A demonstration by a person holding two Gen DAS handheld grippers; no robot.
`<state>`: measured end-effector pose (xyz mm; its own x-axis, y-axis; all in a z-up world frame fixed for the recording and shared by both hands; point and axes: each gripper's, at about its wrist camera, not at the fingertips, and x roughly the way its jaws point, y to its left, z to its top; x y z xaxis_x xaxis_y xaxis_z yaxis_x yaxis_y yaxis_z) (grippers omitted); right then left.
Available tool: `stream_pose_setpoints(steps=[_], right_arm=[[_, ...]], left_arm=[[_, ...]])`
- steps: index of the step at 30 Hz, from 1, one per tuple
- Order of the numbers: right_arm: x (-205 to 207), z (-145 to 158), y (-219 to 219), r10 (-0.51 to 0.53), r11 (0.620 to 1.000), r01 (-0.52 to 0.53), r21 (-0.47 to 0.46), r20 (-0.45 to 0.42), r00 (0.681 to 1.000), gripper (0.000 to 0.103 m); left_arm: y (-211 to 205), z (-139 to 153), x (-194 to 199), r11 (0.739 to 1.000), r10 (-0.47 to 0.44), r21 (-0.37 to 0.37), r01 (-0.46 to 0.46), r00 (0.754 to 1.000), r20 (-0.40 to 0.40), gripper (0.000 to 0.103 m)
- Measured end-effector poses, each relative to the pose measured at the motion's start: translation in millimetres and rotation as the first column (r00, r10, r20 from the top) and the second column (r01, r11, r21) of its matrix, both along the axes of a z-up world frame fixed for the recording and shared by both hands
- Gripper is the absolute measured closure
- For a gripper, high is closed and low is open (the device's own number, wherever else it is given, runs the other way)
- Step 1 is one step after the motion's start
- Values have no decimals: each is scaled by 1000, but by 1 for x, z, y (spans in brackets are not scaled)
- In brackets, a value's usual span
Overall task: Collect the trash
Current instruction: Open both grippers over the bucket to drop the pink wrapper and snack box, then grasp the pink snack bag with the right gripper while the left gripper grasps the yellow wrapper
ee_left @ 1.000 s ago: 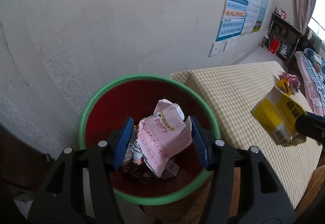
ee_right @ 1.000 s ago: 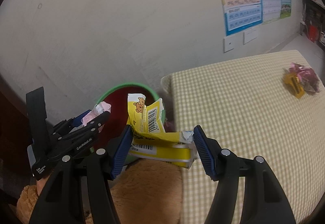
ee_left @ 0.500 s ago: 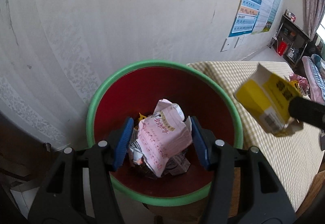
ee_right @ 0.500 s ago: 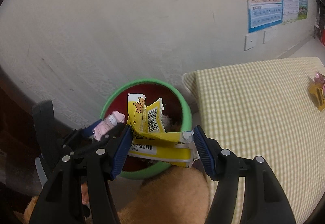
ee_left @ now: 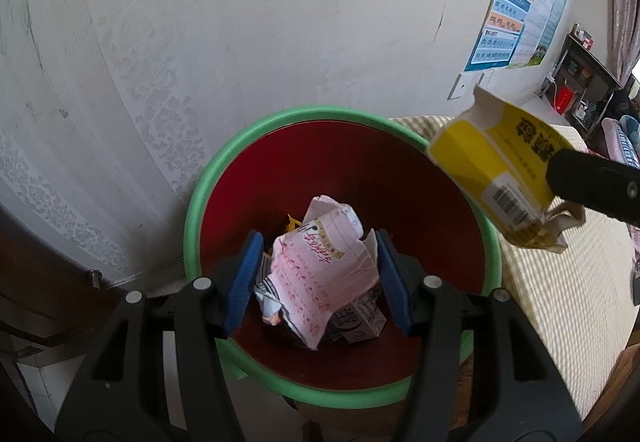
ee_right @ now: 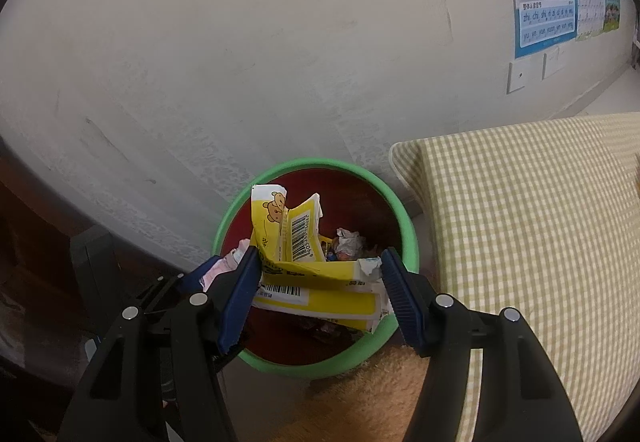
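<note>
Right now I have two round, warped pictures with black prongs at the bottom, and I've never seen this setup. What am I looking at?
Each picture comes from a camera on a hand-held two-finger gripper, looking out along its blue-padded fingers.

In the left-wrist picture, the left gripper is shut on a crumpled pink paper wrapper, above the green-rimmed red waste bin.

In the right-wrist picture, the right gripper is shut on a flattened yellow cardboard carton, also over the bin, which already holds scraps.

Beside the bin lies a checked yellow-and-white cloth surface.
</note>
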<state>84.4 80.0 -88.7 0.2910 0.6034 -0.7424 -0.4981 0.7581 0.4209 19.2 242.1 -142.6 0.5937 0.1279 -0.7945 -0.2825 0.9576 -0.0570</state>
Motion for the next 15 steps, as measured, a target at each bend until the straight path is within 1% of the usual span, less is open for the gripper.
stream_pose_setpoints(steps=[1,2,4,7,8,9,10,12,15], right_arm=[[3,-1,1,0,1000,0,12,-7,1000,41],[2,-1,2,-1,1000,2,17,-14,1000,41],[6,-4,2,-6,1000,7,30,-37,999,41],[9,-6,-2,-11,999,13,44,-45,999,40],[10,-7,-6,-18,998,21,61,-51,999,33],[11,-8,-9,-25,997,30,77,-57,998,31],[13,-8,-13,-32,995,38,89,-64,997,31],[13,-6,-18,-47,993,55,102,-73,996,31],[18,-1,-36,-81,990,86,111,-52,995,31]], left_arm=[[0,-1,1,1000,2,-2,-2,1000,-3,44],[1,-2,1,1000,6,-1,-6,1000,-8,42],[2,-5,2,1000,11,-11,-11,1000,-15,31],[3,-6,1,1000,15,-15,-16,1000,-19,30],[3,-7,1,1000,17,-13,-18,1000,-21,29],[3,-7,2,1000,18,-12,-18,1000,-21,26],[2,-7,2,1000,18,-11,-18,1000,-21,24],[-1,-7,3,1000,13,-8,-13,1000,-26,24],[-5,-8,4,1000,3,4,-3,999,-35,24]])
